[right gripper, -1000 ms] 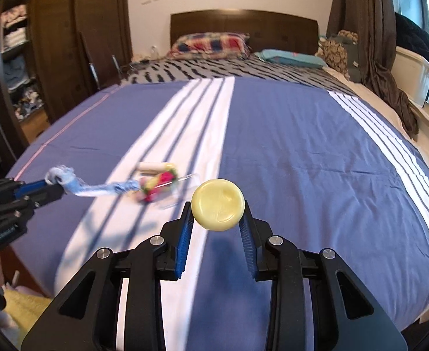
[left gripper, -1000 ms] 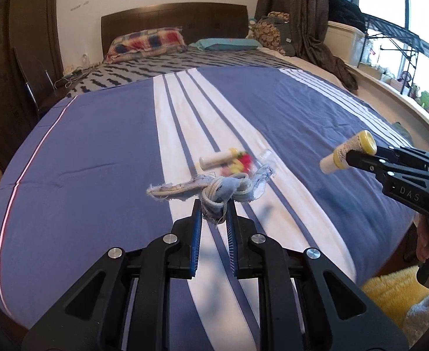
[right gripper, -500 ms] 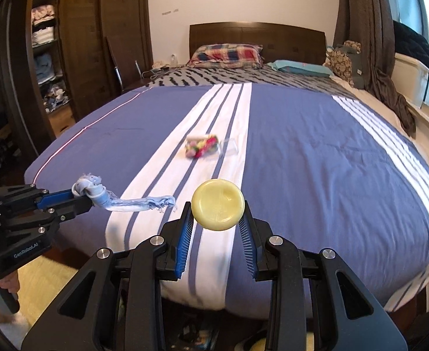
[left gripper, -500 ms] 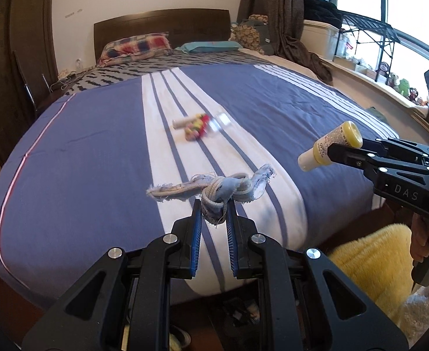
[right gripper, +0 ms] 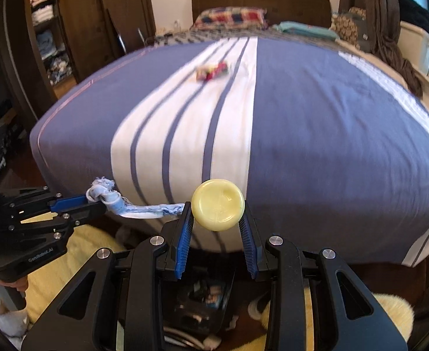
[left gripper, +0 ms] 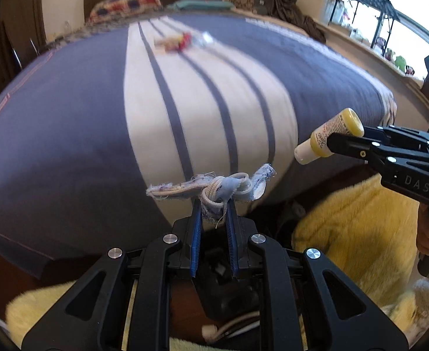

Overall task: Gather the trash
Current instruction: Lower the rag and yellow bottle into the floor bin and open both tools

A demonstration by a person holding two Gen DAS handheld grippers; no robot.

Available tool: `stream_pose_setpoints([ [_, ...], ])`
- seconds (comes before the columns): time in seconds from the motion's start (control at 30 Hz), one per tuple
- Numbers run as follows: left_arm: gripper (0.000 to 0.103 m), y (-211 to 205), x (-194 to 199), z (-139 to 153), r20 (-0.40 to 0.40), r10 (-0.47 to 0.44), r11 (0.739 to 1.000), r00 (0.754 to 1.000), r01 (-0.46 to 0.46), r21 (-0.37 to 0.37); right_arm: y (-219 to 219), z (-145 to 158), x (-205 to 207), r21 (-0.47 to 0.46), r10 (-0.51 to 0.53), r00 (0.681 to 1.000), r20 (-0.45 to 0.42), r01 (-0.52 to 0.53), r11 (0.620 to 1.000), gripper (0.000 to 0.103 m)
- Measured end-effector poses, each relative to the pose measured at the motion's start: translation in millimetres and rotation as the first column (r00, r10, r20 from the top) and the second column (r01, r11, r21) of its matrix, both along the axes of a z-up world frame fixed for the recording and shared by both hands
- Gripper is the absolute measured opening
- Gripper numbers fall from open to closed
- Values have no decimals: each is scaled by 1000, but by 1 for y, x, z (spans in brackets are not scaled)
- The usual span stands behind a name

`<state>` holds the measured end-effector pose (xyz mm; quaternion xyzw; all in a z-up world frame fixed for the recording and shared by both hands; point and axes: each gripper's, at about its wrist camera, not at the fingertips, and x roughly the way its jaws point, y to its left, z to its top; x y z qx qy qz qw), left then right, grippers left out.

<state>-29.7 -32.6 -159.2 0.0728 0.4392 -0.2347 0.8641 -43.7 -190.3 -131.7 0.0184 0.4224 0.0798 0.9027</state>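
Your left gripper (left gripper: 213,209) clamps rag (left gripper: 214,188) | your right gripper (right gripper: 216,219) clamps bottle (right gripper: 218,204) | wrappers (right gripper: 211,70) lie mid-bed (right gripper: 331,134)

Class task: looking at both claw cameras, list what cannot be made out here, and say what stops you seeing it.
- Red and yellow litter pile on the striped bed: motion blur in both views hides what the items are.
- Small yellow bottle: label print too small, left view.
- Dark bin below the right claw: contents shadowed, fingers block it.
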Motion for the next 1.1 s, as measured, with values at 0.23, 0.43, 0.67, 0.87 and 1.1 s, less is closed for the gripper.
stream_pose_setpoints([
  [0.23, 15, 3, -1, -52, -112, 2, 1000, 994, 1, 30, 13, -46, 0, -6, 8, 994, -109, -9, 1000, 32],
  [0.43, 15, 7, 1, -95, -213, 19, 999, 977, -11, 38, 22, -79, 2, -13, 9, 981, -193, -12, 1000, 32],
  [0.67, 15, 0, 2, -132, -315, -3, 999, 949, 14, 35, 27, -115, 5, 1, 18, 956, -293, -18, 1000, 32],
  [0.87, 15, -5, 4, -149, -368, -26, 999, 929, 39, 29, 23, -130, 13, 26, 25, 939, -342, -17, 1000, 33],
  [1.1, 17, -9, 8, -154, -400, -27, 999, 916, 43, 31, 26, -138, 19, 43, 49, 928, -370, -36, 998, 33],
])
